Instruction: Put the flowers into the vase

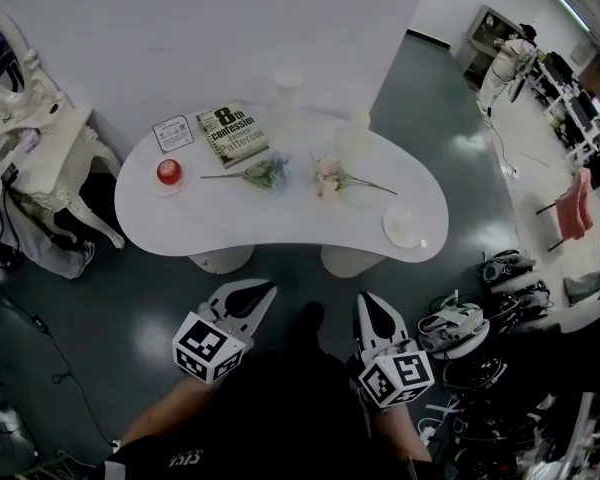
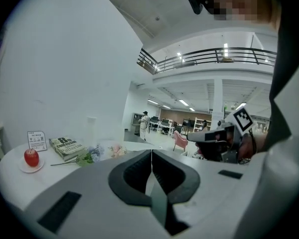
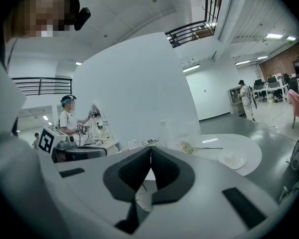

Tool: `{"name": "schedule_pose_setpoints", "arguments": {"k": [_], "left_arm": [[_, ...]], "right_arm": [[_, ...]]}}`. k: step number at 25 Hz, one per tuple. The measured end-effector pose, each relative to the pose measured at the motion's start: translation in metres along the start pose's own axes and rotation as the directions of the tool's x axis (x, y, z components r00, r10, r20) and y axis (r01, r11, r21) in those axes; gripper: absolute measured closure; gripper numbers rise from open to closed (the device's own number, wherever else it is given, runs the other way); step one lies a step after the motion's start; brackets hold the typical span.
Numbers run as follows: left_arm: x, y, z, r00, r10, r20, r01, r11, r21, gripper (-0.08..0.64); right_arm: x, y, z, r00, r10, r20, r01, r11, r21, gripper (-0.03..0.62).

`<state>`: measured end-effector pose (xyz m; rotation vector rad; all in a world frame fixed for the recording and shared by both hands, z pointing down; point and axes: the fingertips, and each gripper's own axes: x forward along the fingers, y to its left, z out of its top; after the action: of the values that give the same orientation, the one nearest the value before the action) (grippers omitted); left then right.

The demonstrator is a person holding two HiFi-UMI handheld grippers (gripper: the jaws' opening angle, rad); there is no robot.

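Observation:
Two flower stems lie on the white curved table [image 1: 230,228]: a blue-flowered one [image 1: 265,173] left of centre and a pink one [image 1: 329,178] beside it. A tall pale vase [image 1: 285,96] stands at the table's far edge, and a clear glass vessel [image 1: 355,140] stands to its right. My left gripper [image 1: 263,292] and right gripper [image 1: 371,304] hang over the floor short of the table's near edge. Both are shut with nothing in them. The left gripper view shows the blue flowers [image 2: 88,156] and pink flowers [image 2: 117,150] far ahead.
A book [image 1: 232,133], a small card [image 1: 172,133] and a red apple on a saucer [image 1: 169,172] sit on the table's left part. A small white plate [image 1: 402,225] sits at its right. A white dresser [image 1: 40,138] stands left. Bags [image 1: 455,328] lie on the floor right.

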<state>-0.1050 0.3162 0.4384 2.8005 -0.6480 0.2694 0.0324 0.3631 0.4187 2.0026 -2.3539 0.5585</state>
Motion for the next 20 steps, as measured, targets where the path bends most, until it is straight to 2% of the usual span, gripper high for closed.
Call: {"name": "schedule_pose_setpoints", "arguments": {"k": [6, 11, 16, 20], "left_arm": [[0.044, 0.024, 0.017, 0.999, 0.046, -0.007, -0.046, 0.999, -0.008, 0.548], [0.085, 0.034, 0.028, 0.996, 0.077, -0.035, -0.078, 0.997, -0.017, 0.548], [0.129, 0.05, 0.038, 0.99, 0.124, -0.062, -0.127, 0.991, -0.043, 0.548], [0.155, 0.053, 0.053, 0.987, 0.152, -0.057, -0.153, 0.988, -0.031, 0.548]], "right_arm": [[0.042, -0.037, 0.023, 0.999, 0.051, 0.003, -0.051, 0.999, 0.003, 0.571], [0.072, -0.077, 0.023, 0.993, 0.103, -0.052, -0.102, 0.994, 0.032, 0.572], [0.099, -0.123, 0.032, 0.99, 0.123, -0.063, -0.12, 0.991, 0.052, 0.571], [0.112, -0.16, 0.034, 0.99, 0.118, -0.082, -0.112, 0.991, 0.079, 0.572]]}}
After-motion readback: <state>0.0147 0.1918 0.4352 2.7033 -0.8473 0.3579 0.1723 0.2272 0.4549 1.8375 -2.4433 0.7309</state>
